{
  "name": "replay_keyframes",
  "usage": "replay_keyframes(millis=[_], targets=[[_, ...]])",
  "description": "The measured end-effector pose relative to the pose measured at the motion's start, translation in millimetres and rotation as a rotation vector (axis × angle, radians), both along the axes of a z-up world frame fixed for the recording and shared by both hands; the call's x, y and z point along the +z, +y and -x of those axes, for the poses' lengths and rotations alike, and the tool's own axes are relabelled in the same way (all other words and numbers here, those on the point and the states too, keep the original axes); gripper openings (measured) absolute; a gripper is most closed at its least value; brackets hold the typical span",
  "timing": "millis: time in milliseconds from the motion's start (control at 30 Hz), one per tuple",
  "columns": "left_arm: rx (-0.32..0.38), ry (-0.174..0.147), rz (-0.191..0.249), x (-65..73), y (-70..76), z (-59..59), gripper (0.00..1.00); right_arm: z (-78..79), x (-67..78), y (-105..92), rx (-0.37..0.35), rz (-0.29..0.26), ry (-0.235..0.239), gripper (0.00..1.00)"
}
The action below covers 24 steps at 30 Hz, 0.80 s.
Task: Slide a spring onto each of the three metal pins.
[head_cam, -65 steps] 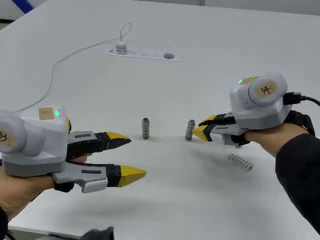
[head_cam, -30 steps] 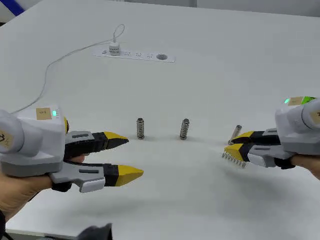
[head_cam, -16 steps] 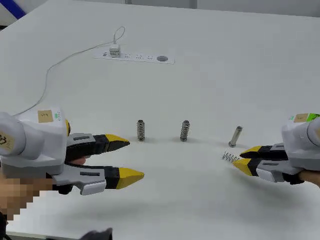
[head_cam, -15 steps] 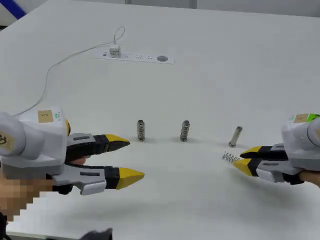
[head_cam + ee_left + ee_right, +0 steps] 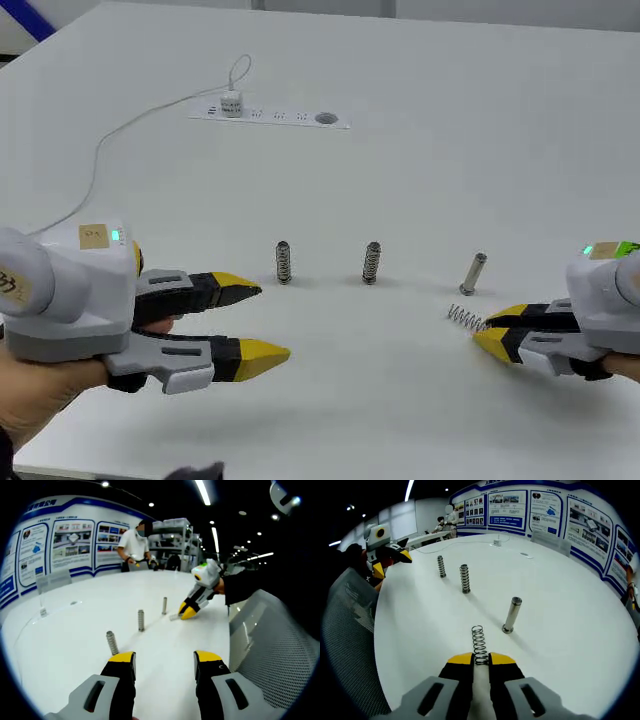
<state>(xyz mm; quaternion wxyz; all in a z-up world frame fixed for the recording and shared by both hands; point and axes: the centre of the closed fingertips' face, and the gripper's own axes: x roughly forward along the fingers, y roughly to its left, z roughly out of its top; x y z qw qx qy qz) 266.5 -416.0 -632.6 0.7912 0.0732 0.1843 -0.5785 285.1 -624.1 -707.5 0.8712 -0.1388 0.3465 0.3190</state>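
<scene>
Three upright metal pins stand in a row on the white table [image 5: 420, 180]. The left pin [image 5: 283, 262] and the middle pin [image 5: 372, 263] each carry a spring. The right pin [image 5: 473, 273] is bare. A loose spring [image 5: 463, 318] lies flat on the table just in front of the bare pin [image 5: 511, 614]. My right gripper [image 5: 490, 328] is low over the table, its jaws shut on the near end of that spring [image 5: 479, 642]. My left gripper [image 5: 262, 320] hovers open and holds nothing, left of the pins.
A white power strip [image 5: 270, 113] with a plug [image 5: 232, 103] and a cable [image 5: 110, 135] lies at the far left of the table. A person [image 5: 134, 542] stands beyond the table. The table's front edge is close under both grippers.
My right gripper left the middle pin, moved right and down to the loose spring, and closed on its end. My left gripper stayed put and open.
</scene>
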Motion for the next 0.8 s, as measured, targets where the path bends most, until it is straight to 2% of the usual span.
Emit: replay_keyframes(millis=[167, 467, 800], targets=[[0.0, 0.0, 0.0, -0.5, 0.3, 0.0, 0.47, -0.3, 2.9, 1.7, -0.001, -0.007, -0.001, 0.12], [-0.027, -0.004, -0.012, -2.4, -4.0, 2.2, 0.47, -2.3, 20.8, 16.7, 0.018, -0.025, -0.008, 0.11], [-0.08, -0.019, -0.036, -2.3, -13.6, 4.0, 0.46, -0.4, 44.2, 58.8, 0.146, -0.028, -0.037, 0.11]])
